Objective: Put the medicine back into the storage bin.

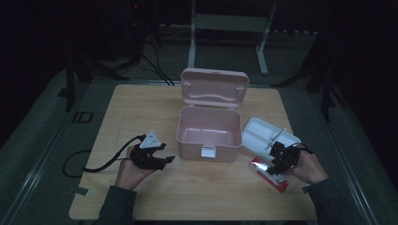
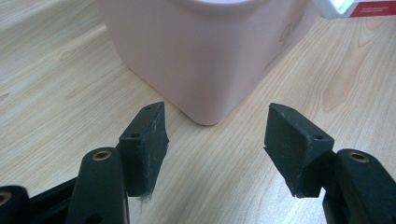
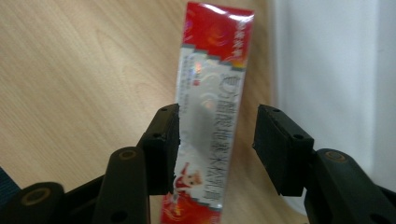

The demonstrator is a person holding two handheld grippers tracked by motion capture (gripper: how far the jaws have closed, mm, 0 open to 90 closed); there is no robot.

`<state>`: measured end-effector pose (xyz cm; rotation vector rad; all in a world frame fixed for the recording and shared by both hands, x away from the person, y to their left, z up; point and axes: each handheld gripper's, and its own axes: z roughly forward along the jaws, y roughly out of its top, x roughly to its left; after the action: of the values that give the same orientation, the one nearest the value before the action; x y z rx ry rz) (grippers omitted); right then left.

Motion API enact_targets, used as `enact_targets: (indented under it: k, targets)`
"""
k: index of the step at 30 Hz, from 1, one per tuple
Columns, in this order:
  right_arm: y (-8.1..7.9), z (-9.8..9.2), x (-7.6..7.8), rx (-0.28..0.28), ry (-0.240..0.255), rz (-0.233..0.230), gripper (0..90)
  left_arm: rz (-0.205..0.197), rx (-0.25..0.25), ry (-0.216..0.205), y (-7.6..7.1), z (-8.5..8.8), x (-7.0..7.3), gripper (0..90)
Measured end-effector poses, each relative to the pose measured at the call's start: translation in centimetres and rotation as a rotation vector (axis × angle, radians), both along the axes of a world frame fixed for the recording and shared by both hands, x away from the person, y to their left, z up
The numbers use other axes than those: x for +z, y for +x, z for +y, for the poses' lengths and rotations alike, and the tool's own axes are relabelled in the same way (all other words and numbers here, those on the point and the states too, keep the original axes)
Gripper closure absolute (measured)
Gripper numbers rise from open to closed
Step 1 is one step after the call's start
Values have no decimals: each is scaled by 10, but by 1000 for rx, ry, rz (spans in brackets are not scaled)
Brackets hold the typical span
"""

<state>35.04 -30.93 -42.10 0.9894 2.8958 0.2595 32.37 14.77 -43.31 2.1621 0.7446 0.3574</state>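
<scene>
box: open pink plastic case (image 1: 209, 131), frame centre, empty
right gripper (image 3: 217, 140): jaws wide, straddling long red-silver carton (image 3: 210, 112), ungripped
left gripper (image 2: 215, 140): jaws wide, empty
left: grip, load

Bare wood lay open across the table (image 1: 141, 108) left of the pink box (image 1: 209, 133); on the right, the white tray (image 1: 267, 136) crowded just beside the red carton (image 3: 210, 93); the raised lid (image 1: 215, 88) blocked the box's far side.
</scene>
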Motion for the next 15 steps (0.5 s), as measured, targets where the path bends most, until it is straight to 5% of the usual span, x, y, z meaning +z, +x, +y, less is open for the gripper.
enact_targets:
  k: [15]
  targets:
    - [-1, 14, -18, -32, -39, 27, 453, -3, 2, 0, 0, 1, 1, 387]
